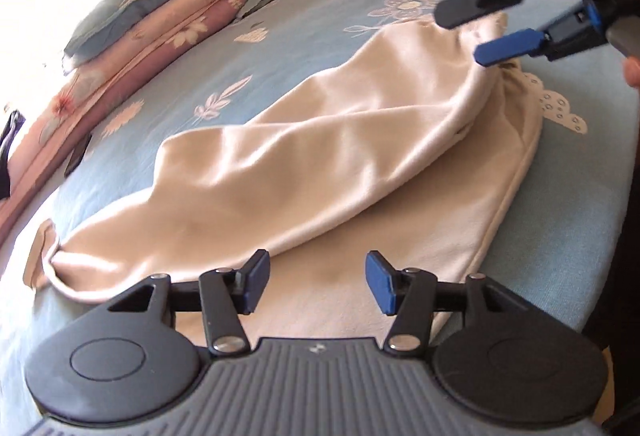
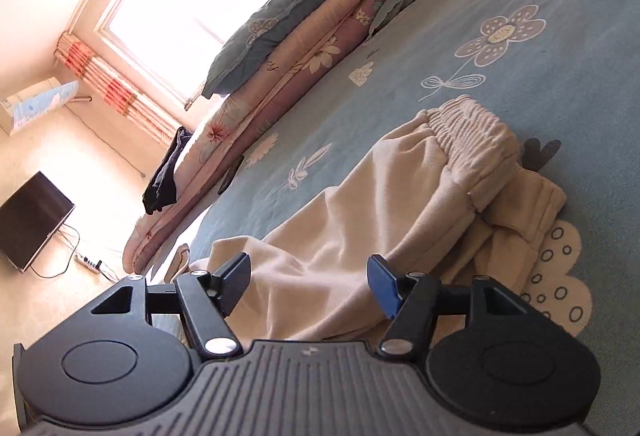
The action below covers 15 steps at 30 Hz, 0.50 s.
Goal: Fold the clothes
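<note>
Cream trousers point(image 1: 304, 164) folded on blue bedspread point(image 1: 320, 36), both grippers' fingers point(image 1: 256, 286) released

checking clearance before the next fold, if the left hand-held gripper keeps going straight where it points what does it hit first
Most likely the cream trousers: the open left hand-held gripper points down at the folded fabric lying on the blue bedspread, with nothing between. Depth is hard to judge.

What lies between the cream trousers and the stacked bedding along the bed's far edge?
Only bare blue flowered bedspread separates the trousers from the stacked bedding, in both wrist views.
</note>
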{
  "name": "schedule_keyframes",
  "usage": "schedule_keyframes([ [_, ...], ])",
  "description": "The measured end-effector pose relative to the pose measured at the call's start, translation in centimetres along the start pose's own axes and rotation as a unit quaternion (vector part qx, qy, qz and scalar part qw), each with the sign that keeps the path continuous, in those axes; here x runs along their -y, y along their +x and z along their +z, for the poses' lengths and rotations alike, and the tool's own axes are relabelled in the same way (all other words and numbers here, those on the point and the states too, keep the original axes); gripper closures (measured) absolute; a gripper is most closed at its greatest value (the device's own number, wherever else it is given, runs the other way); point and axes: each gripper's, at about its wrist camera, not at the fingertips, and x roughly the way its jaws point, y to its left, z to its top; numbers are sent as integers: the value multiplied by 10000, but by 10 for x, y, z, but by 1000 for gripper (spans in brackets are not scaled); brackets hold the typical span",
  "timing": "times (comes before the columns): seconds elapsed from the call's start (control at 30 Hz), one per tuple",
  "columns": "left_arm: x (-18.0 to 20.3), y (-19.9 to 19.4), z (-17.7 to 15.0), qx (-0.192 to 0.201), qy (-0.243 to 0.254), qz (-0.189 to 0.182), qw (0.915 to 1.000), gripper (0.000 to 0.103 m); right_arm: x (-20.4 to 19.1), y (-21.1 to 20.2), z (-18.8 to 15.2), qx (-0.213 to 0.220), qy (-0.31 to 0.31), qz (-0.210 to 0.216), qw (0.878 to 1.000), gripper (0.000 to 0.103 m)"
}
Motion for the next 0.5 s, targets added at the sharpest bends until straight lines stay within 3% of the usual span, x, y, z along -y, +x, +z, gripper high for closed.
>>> schedule_keyframes([
  [0.1,-42,-5,-15,-9,-1152,-98,9933,31,-31,16,-9,-260,-514,0,9983,30],
  [0.2,-82,-8,-35,30,-2187,-372,9751,29,-66,32,-24,-446,-1362,-239,9894,27],
  [0.4,-146,-8,-83,214,-3897,-712,9179,28,-130,75,-58,-684,-3080,-611,9469,28],
  [0.5,-169,-3,-103,288,-4528,-837,8872,28,-160,99,-75,-891,-3962,-575,9120,41],
])
